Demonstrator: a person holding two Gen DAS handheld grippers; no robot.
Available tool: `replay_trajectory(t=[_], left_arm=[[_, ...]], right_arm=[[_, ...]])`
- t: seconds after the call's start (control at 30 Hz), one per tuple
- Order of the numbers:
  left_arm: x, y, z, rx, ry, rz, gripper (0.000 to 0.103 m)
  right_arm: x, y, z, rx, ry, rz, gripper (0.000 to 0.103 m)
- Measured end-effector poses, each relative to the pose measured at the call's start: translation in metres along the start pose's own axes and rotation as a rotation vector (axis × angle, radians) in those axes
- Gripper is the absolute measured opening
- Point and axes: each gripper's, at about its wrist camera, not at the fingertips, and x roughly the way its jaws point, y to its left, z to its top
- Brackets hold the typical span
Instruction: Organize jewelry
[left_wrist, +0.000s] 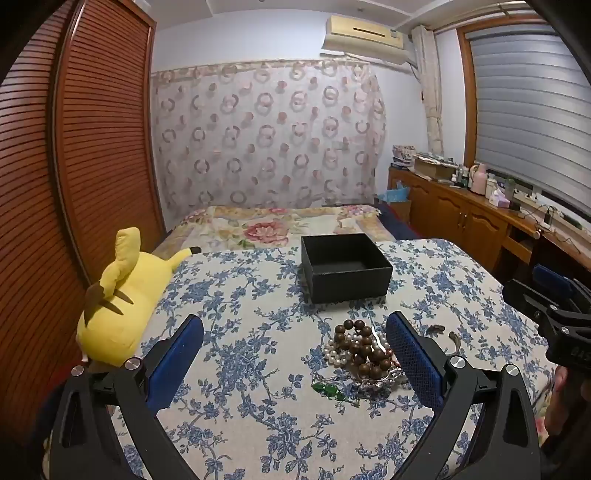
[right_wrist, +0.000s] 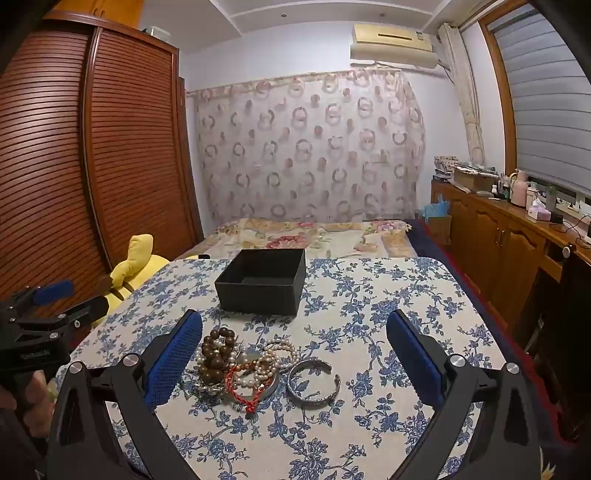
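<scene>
A heap of jewelry lies on the blue-flowered cloth: a brown wooden bead bracelet (left_wrist: 360, 349) (right_wrist: 214, 350), white pearl strands (left_wrist: 337, 354) (right_wrist: 275, 352), a red cord bracelet (right_wrist: 245, 384), a silver cuff bangle (right_wrist: 313, 384) and a green piece (left_wrist: 327, 390). Behind the heap stands an empty black box (left_wrist: 345, 267) (right_wrist: 263, 281). My left gripper (left_wrist: 295, 332) is open, the heap just inside its right finger. My right gripper (right_wrist: 295, 332) is open too, hovering over the heap with the beads by its left finger. Nothing is held.
A yellow plush toy (left_wrist: 118, 299) (right_wrist: 136, 266) lies at the cloth's left edge beside a slatted wooden wardrobe (left_wrist: 92, 147). A bed with a floral cover (right_wrist: 314, 236) runs behind the box. Wooden cabinets (right_wrist: 509, 236) line the right wall.
</scene>
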Motion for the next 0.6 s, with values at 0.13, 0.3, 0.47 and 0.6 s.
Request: replay_trajectory(t=[0.13,0.3,0.47,0.6], left_arm=[[0.0004,-0.0004,-0.0001,-0.002,-0.001,0.001,0.095],[0.0004,-0.0001,-0.0001,-0.006,-0.005,0.000,0.095],[-0.0001,-0.0013,0.0022,-0.006,-0.005,0.004,0.095],[0.0020,0.0012,0.0078,-0.008,-0.004,0.000,0.096]], right_arm=[[0.0008,-0.0001,-0.0001,0.001,0.003,0.001,0.101],[0.0010,-0.0004,0.0000,0.002,0.004,0.001,0.101],[-0.0001,-0.0005,0.0005,0.002,0.004,0.002,0.101],[0.0002,-0.0003,0.0002,0.002,0.003,0.003,0.101]])
